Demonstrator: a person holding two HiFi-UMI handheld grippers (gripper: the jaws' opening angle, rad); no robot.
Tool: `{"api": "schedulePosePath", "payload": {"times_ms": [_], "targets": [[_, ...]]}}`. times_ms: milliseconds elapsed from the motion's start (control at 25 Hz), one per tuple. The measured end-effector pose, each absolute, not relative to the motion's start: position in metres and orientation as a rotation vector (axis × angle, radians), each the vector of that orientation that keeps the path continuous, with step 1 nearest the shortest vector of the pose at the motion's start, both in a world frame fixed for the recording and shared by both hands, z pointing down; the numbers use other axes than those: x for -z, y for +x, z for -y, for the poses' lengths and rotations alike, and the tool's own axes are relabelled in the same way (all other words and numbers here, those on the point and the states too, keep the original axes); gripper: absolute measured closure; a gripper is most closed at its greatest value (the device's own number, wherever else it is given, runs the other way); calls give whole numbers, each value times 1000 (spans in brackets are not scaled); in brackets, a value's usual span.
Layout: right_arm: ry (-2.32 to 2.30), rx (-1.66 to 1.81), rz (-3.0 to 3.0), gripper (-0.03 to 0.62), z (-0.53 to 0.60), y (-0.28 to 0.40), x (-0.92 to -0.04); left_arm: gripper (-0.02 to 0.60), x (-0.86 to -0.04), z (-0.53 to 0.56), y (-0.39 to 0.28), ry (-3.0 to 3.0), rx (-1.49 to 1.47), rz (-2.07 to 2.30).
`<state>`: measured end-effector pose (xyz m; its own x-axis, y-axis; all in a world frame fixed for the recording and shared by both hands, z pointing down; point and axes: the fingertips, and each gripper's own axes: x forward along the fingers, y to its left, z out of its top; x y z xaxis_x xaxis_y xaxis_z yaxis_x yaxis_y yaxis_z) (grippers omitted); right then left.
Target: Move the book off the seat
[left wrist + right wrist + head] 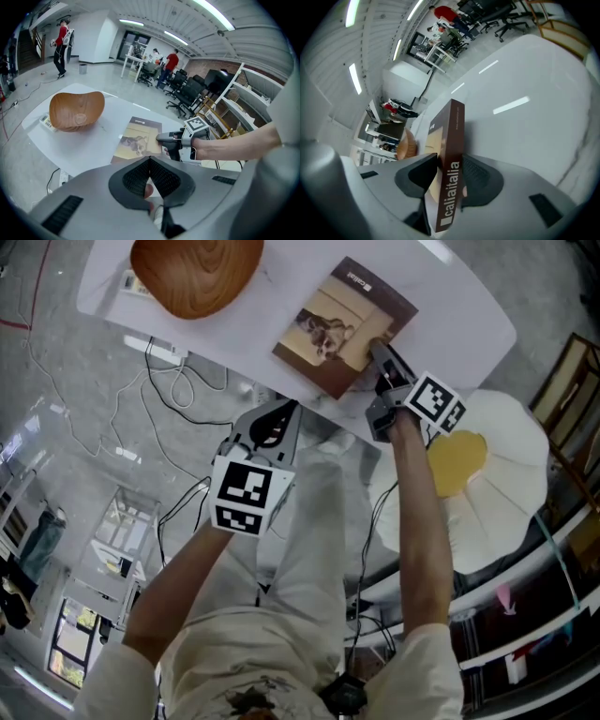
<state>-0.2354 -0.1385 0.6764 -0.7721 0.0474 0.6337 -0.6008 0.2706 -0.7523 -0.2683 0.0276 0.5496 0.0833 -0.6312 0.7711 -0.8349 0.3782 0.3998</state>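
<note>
The book (342, 326) lies on the white table (450, 306) with its near corner at the table's edge and bare tabletop on both sides, the outstretched right gripper (381, 352) clamped on that corner, the left gripper (272, 425) closed and empty below the edge

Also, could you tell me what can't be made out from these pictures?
- Whether the book rests flat on the table: head view looks straight down; right gripper view shows only its edge.
- Book corner: head view, covered by the right gripper.
- The flat item at the bowl's edge: partly covered by the bowl, too small to identify.
- What the cushion lies on: head view, hidden beneath it.
</note>
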Motion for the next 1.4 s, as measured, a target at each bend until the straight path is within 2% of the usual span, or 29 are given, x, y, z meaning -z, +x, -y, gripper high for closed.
{"api": "schedulePosePath", "payload": {"times_ms": [200, 600, 760, 1120, 1400], "targets": [[597, -1268, 1936, 454, 142, -222, -693, 569, -548, -30, -269, 1331, -244, 1627], [580, -1386, 1944, 469, 125, -219, -658, 569, -533, -35, -267, 1338, -236, 1652], [577, -1377, 1959, 505, 119, -213, -635, 569, -518, -38, -264, 1341, -235, 1662], [527, -1348, 1997, 558, 108, -202, -565, 569, -463, -42, -255, 1367, -231, 1689], [435, -1343, 2033, 560, 95, -197, -505, 569, -416, -44, -248, 1386, -230, 1723]]}}
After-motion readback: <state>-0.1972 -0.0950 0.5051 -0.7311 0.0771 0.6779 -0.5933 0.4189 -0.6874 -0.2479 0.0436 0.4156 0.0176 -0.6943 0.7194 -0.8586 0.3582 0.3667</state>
